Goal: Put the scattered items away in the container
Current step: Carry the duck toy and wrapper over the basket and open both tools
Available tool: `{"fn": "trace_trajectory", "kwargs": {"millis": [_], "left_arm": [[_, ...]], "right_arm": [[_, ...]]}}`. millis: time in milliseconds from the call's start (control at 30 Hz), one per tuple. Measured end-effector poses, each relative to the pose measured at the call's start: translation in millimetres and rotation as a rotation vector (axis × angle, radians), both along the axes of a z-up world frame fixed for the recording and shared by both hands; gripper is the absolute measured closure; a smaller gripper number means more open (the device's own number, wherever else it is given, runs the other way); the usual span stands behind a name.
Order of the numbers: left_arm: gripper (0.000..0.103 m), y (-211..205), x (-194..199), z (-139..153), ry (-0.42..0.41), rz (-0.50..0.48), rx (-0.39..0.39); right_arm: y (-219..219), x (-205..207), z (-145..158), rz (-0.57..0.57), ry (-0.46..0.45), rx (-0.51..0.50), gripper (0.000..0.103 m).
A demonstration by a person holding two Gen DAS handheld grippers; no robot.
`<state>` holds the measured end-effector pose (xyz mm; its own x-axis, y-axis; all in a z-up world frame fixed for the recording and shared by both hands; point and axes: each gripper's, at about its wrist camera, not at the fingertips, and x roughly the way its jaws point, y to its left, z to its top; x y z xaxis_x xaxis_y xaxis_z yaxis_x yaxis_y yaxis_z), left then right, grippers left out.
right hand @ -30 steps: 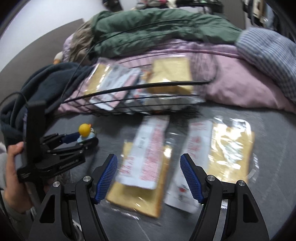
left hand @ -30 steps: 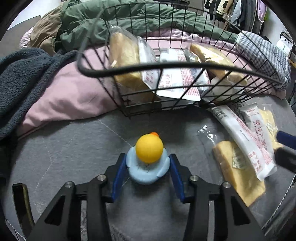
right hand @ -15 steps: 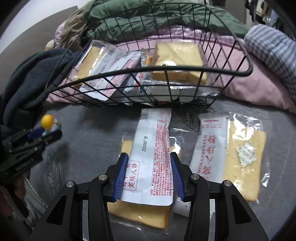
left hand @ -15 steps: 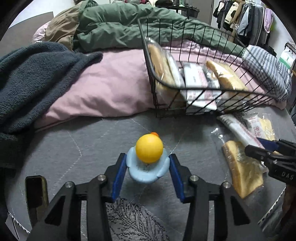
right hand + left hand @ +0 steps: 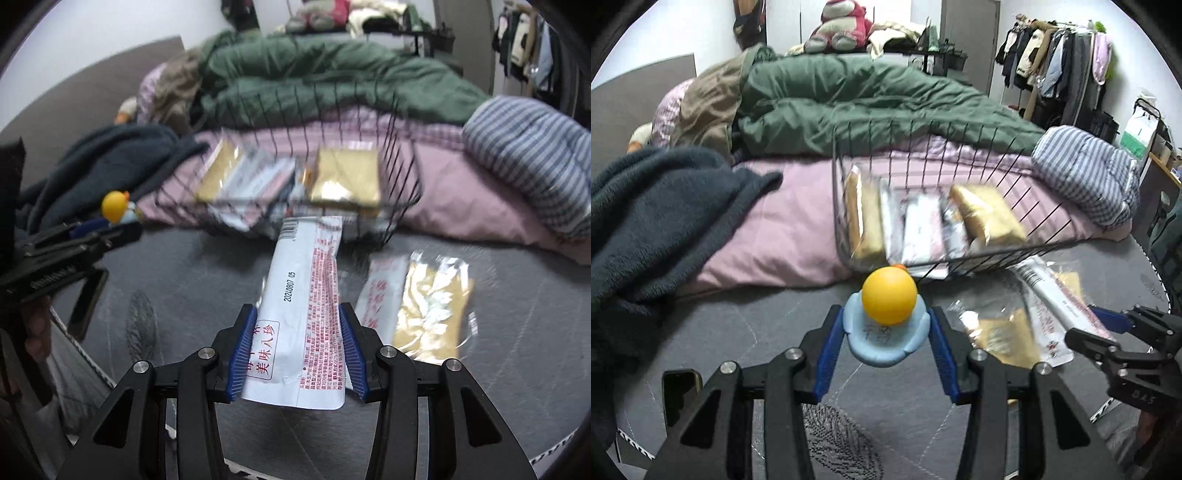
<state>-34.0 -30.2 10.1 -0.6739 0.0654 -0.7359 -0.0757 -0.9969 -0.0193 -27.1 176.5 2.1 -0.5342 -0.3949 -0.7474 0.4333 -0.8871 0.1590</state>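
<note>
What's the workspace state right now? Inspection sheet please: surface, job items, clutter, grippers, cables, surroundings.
Surface: grey quilted mat.
Job's things: wire basket holds several snack packets; duck toy and white snack packet are held; another packet lies on the mat.
Clutter: dark phone-like slab at the mat's edge.
Grippers: left gripper shut on the duck toy; right gripper, jaws just closed, shut on the white snack packet.
Cables: nothing seen.
Surroundings: pink bedding, green duvet, dark blanket, striped pillow, clothes rack.
</note>
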Motion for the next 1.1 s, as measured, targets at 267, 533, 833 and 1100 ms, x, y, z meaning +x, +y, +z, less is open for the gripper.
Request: {"fn": "trace_trajectory", "kwargs": {"millis": [267,533,833,1100], "left_arm": [[0.052,11.3,-9.4,36.8,0.107,0.009,0.016],[0.052,14.4,-26.3,21.1,0.067,0.002,0.029],[0.052,-0.2,-26.7,12.2,0.044,0.002,0.036],[0.052,5.7,-21.0,22.9,0.069,-0.016,0.046]], "right_arm": [[18.3,-2.2,54.2,-0.055,0.148,-0.031,0.097],[-15.8,-27.6,-21.1,0.069,-0.113,0.033,0.066],[-18.9,-31.9,-83.2,0.055,-0.181,0.152,0.069],[-12.3,-18.3,-55.5,0.053,-0.15,0.108,0.089]]}}
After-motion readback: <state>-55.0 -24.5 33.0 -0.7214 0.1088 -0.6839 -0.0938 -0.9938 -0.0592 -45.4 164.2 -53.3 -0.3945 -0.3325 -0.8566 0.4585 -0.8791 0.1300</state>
